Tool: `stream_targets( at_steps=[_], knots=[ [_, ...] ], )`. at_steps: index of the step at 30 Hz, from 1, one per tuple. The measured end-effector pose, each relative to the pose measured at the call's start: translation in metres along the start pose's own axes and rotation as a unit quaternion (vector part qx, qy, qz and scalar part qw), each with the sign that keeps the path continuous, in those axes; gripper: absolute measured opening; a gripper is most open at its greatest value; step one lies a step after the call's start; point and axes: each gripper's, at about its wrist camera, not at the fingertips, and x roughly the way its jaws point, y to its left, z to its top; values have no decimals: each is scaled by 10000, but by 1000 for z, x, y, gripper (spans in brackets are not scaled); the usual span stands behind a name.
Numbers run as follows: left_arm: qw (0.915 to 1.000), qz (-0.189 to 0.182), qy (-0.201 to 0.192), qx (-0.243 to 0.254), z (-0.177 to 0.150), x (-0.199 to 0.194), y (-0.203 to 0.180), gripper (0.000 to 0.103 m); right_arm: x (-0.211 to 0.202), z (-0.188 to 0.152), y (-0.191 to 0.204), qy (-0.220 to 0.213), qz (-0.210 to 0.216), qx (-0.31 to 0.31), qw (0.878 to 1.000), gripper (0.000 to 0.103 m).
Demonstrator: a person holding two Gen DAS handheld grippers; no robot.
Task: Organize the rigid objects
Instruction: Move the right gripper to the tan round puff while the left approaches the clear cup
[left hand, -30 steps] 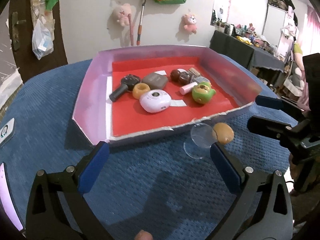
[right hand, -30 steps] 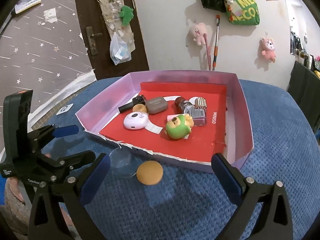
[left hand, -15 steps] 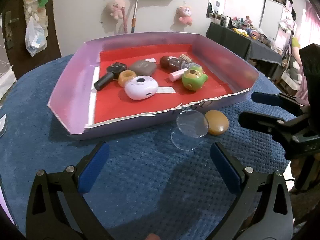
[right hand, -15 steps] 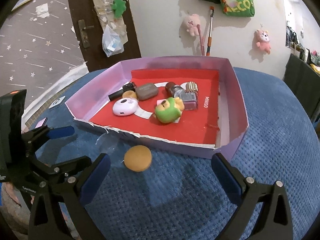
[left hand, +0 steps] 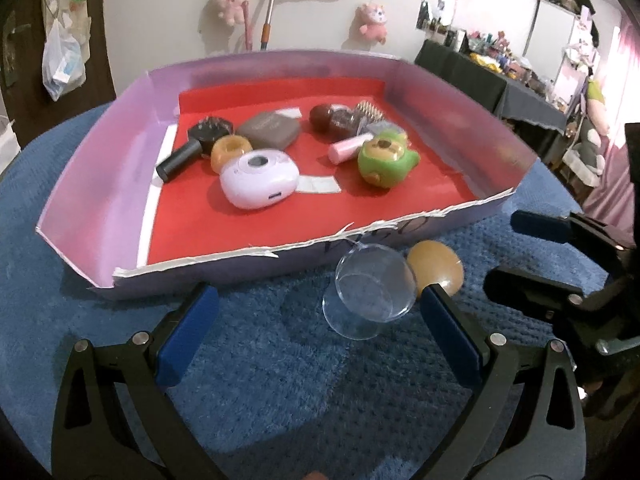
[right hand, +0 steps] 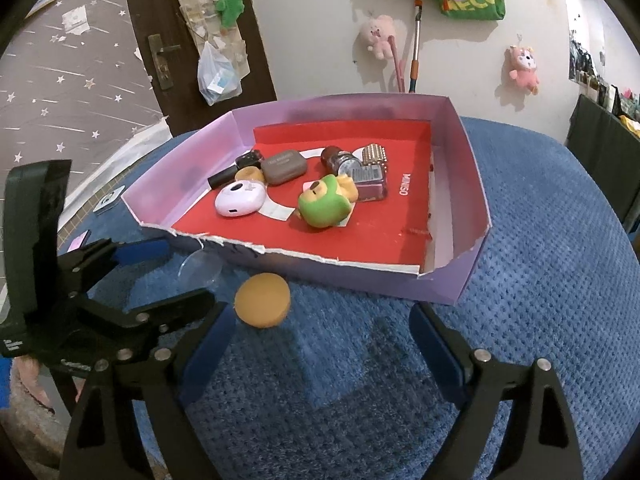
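The left hand-held gripper (left hand: 316, 328) hangs low over the blue textured counter (left hand: 280, 380), its 2 blue-padded fingers spread wide and gripping nothing. Between them, nearer the right finger, a clear plastic dome (left hand: 370, 286) lies tipped on its side, its open mouth turned toward the camera and down. Touching its right edge is a tan round disc (left hand: 436, 266), lying flat; from the right wrist view the disc (right hand: 262, 299) sits just ahead of the left finger of the right hand-held gripper (right hand: 318, 344), whose fingers are likewise released and wide apart. In the left wrist view that right hand-held gripper (left hand: 528, 256) comes in from the right, with the disc just beside its tips.

Both pieces lie just outside the near torn wall of a lavender cardboard tray (left hand: 104, 184) with a red floor. Inside it are a white oval case (left hand: 259, 179), a green figurine (left hand: 386, 159) lying on its side, a grey rounded case (left hand: 272, 130), an amber ring (left hand: 231, 151), a black hairbrush (left hand: 196, 146) whose handle points near-left, a pink tube (left hand: 346, 149) lying left to right, a dark brown jar (left hand: 322, 118), and a metallic box (right hand: 370, 178).
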Motion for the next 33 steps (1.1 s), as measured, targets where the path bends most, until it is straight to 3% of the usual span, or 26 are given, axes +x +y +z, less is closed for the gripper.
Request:
stream_targets(
  at_steps=[7,21,27,33],
  knots=[
    [9994,-21,8,-357,-4,-4,22,102,5,-2,1,60,0,-37,10000,91],
    [9985,186,-83,-511,-17,-22,42,99,24,-1,33,161,-205,-663,9975,90],
    [9977,-111,-7,-666,-24,-22,45,99,28,0,31,213,-193,-611,9977,90],
    [9983,-173,-98,-543,-16,-20,33,97,30,0,34,243,-200,-663,9973,87]
  ],
)
